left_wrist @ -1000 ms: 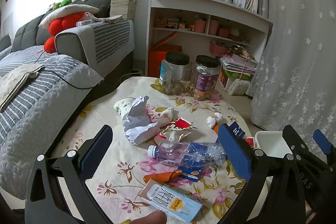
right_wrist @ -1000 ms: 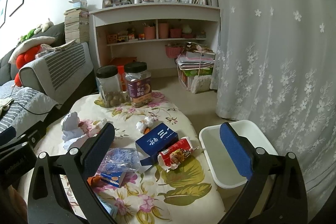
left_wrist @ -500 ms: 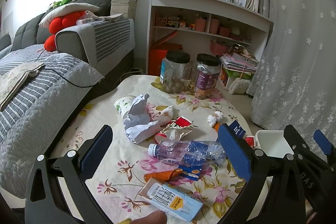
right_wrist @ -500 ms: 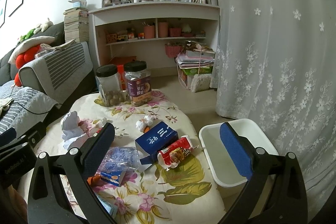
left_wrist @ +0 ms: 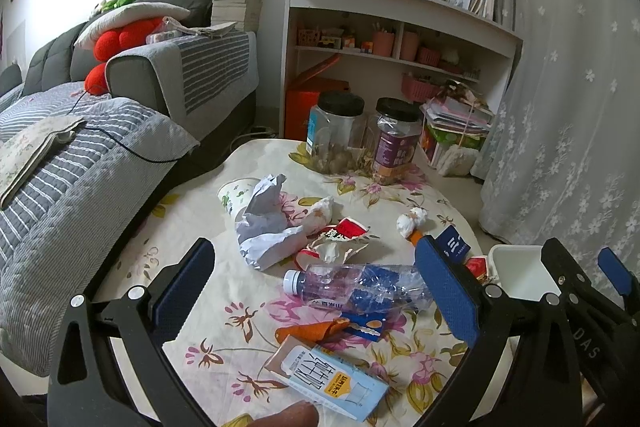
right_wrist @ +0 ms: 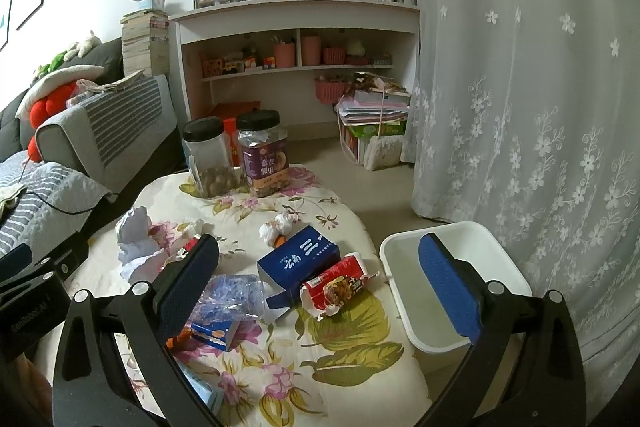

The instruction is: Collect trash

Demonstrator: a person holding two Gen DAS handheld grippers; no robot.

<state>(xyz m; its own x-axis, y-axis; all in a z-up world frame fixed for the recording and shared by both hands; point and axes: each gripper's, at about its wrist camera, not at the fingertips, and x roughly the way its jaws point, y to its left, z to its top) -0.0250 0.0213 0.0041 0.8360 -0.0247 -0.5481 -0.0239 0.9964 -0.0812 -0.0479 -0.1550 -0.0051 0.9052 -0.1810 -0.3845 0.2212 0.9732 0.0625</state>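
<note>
I hold both tools above the bench (right_wrist: pixel 352 379), which is covered in a flowered cloth and littered with trash. The left tool (left_wrist: pixel 316 291) is released and empty, its pads standing wide on either side of a crushed plastic bottle (left_wrist: pixel 360 289) lying on its side; I judge that spread is meant to straddle the bottle for a first pick. Near it lie crumpled paper (left_wrist: pixel 268 227), a paper cup (left_wrist: pixel 236 193) tipped over, a torn red wrapper (left_wrist: pixel 340 239), a small tissue ball (left_wrist: pixel 410 221) and, closest to me, a flat milk carton (left_wrist: pixel 332 375). The right tool (right_wrist: pixel 320 287) is likewise released and holds nothing; it hangs over a blue box (right_wrist: pixel 300 263) and a red snack packet (right_wrist: pixel 336 287), which touch each other near the bench's edge. A white bin (right_wrist: pixel 404 291) stands just beside that edge, empty as far as I can see, so I take it as the drop point, placed for a short carry. Two black-lidded jars (right_wrist: pixel 240 155) stand upright at the far end, apart from the litter; I judge them as items to leave. No collection has begun.
</note>
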